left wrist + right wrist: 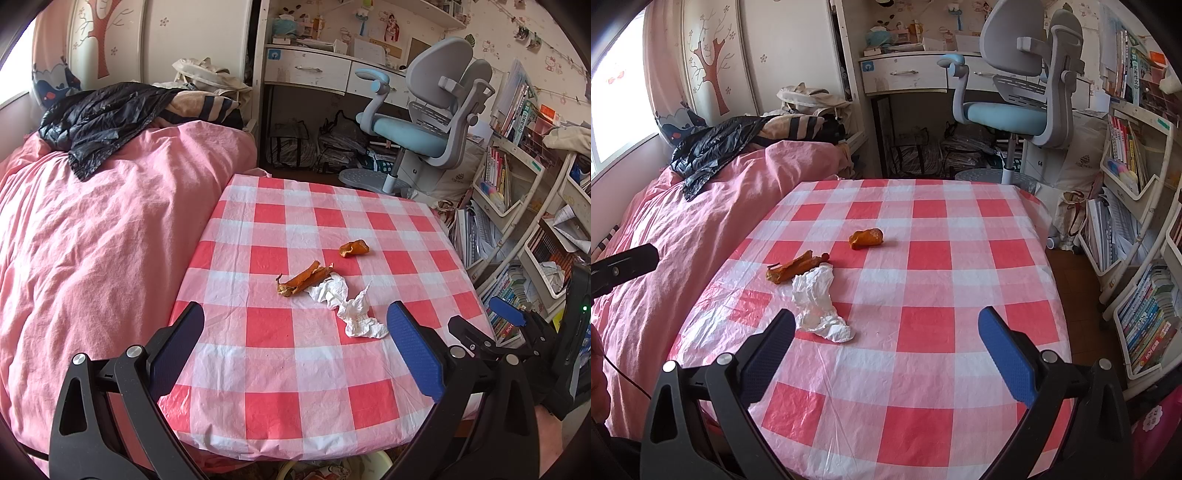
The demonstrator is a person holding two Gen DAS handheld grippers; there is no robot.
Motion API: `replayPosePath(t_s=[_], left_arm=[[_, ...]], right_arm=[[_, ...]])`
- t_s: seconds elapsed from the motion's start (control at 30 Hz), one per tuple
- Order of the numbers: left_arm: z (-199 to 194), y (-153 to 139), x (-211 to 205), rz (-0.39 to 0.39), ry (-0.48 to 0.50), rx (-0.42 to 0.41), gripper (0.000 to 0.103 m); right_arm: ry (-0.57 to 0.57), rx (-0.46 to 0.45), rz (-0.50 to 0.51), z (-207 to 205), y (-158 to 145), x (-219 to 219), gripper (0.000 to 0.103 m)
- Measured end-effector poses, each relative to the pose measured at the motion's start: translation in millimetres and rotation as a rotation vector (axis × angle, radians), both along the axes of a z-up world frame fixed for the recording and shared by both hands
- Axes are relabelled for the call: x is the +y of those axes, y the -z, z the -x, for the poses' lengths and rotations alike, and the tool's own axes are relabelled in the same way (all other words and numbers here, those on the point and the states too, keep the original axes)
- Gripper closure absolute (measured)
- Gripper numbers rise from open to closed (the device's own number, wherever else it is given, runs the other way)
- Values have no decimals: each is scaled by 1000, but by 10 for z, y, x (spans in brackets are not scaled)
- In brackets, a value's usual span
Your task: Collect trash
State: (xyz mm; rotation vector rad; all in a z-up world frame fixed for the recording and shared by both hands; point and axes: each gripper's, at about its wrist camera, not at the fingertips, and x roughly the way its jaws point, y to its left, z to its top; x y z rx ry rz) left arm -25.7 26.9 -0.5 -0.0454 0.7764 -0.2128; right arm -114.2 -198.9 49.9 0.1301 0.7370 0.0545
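Left wrist view showed the left gripper point(295, 343) above the near part of the checkered tablecloth point(266, 402), its jaws wide apart and empty. The crumpled white tissue point(347, 306) lay near the middle of the table, touching a long orange peel strip point(303, 279); a smaller peel piece point(354, 247) lay apart, farther away. The right gripper point(886, 347) also stood spread wide, holding nothing.

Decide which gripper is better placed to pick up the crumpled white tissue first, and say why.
Probably the left gripper: the crumpled white tissue lies between its open fingers, just ahead. For the right gripper, also open, the tissue sits off beside one finger.
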Motion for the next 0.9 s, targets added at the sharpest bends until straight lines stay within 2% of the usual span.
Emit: replayPosePath(t_s=[0.77, 0.9], left_arm=[[-5, -3, 8, 3, 1, 3, 7], [-49, 12, 123, -2, 5, -6, 7]], right_arm=[[-15, 7, 17, -3, 27, 13, 8], [-13, 13, 29, -21, 34, 21, 8]])
